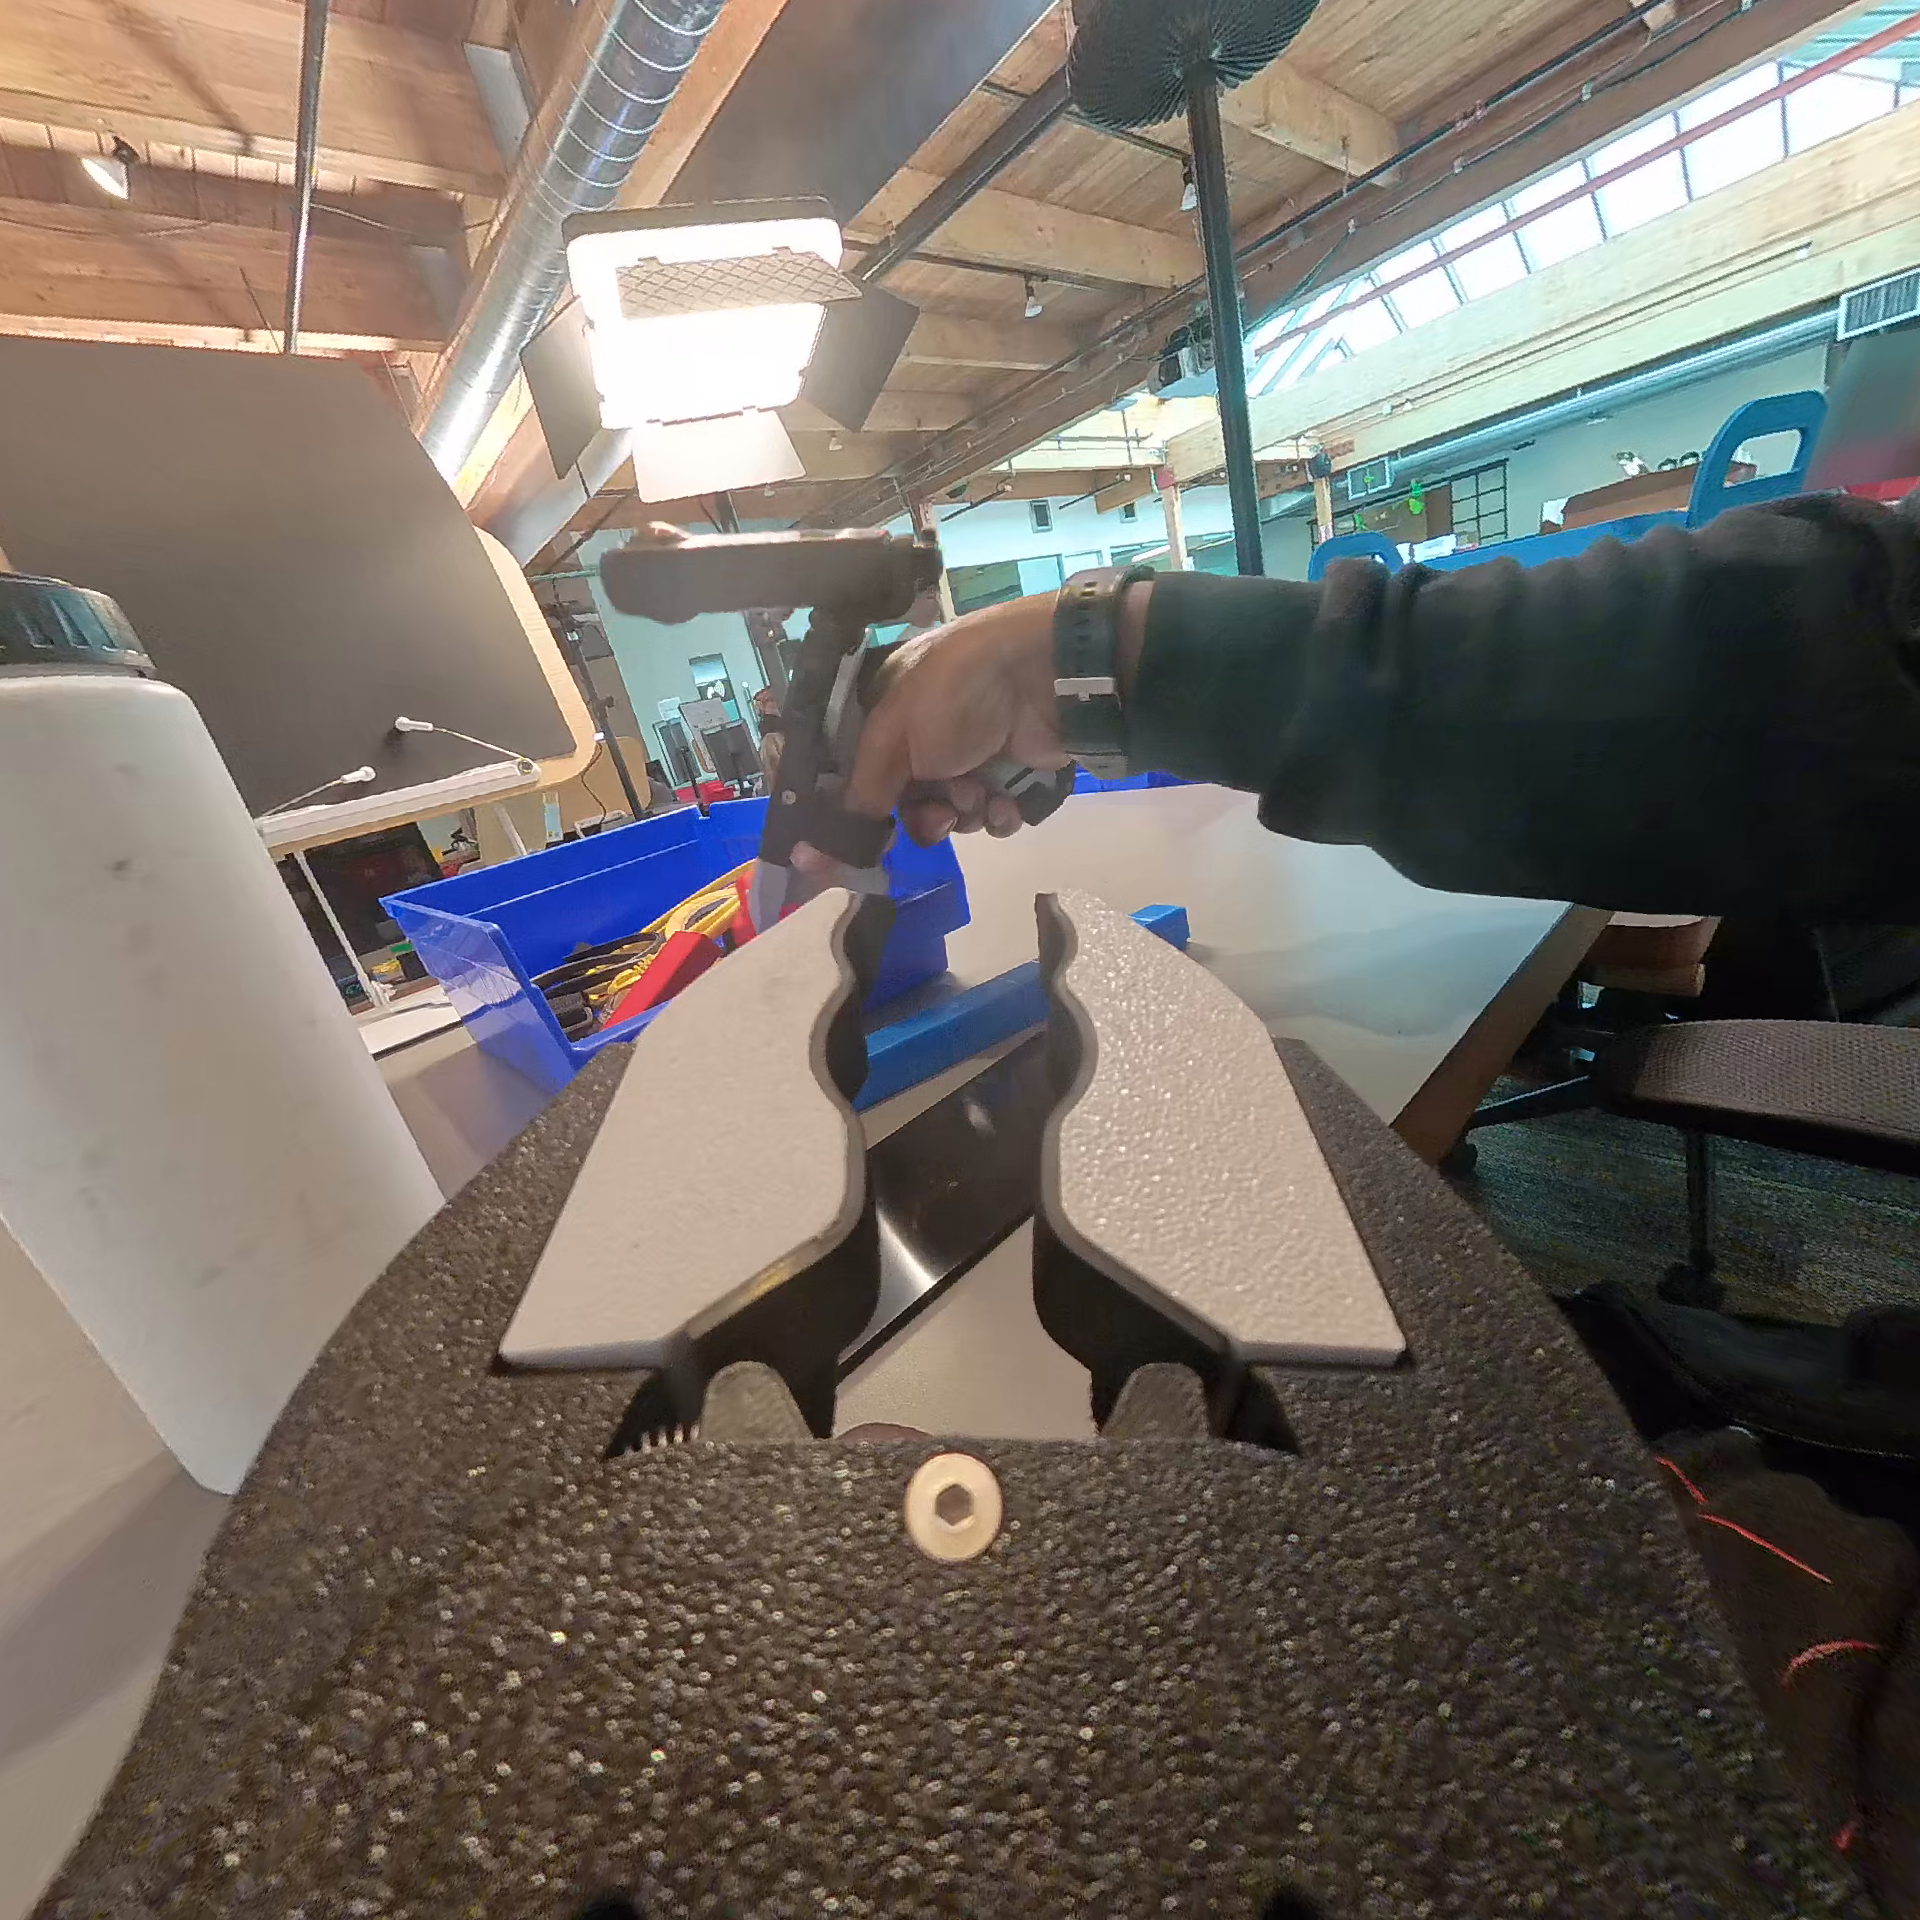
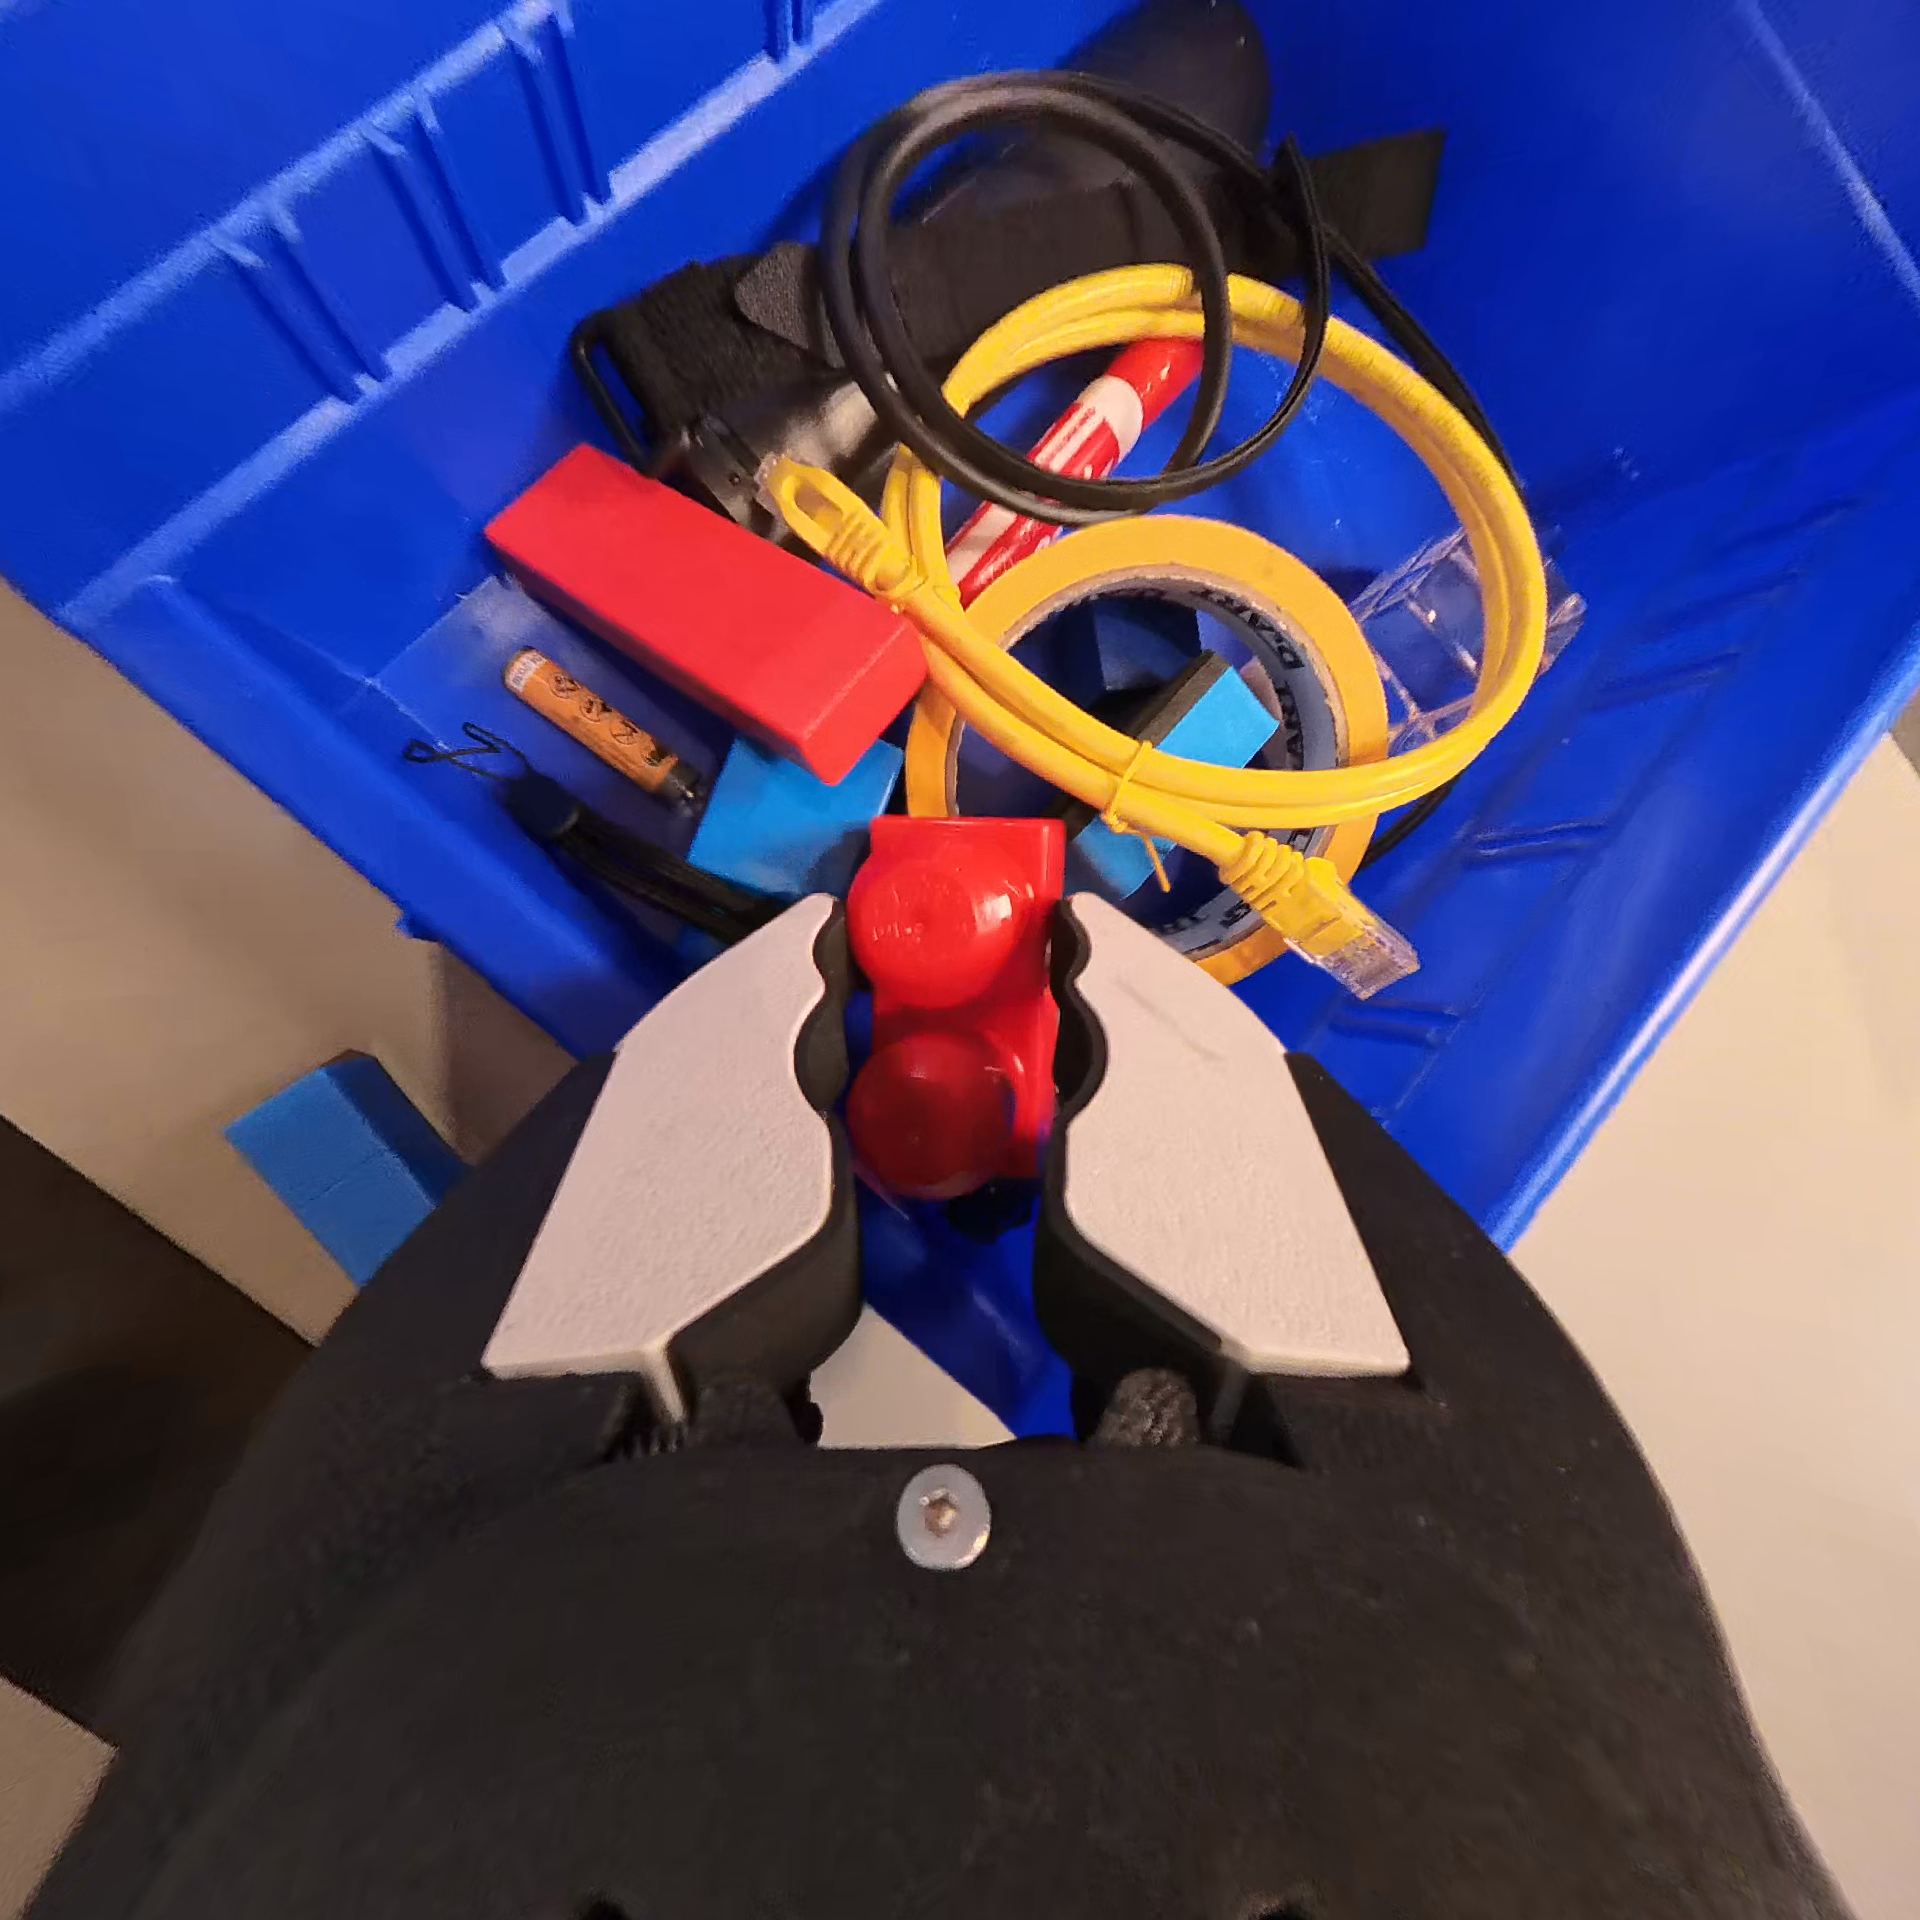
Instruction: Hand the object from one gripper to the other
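A red block (image 2: 951, 997) with two round studs is clamped between the fingers of the right hand-held gripper (image 2: 948, 935), over the near edge of the blue bin (image 2: 312, 312). A yellow cable (image 2: 1351, 665), tape roll (image 2: 1299, 582) and red bar (image 2: 707, 613) are seen in the bin. The left hand-held gripper (image 1: 945, 914) is held released and empty above the bench (image 1: 1299, 935), near the bin.

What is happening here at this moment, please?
A person holds a gripper in each hand. The right gripper is shut on a red two-stud brick over a blue bin of cables, tape and blocks. The left gripper is open and empty, apart from the bin, so the handover is not yet done.
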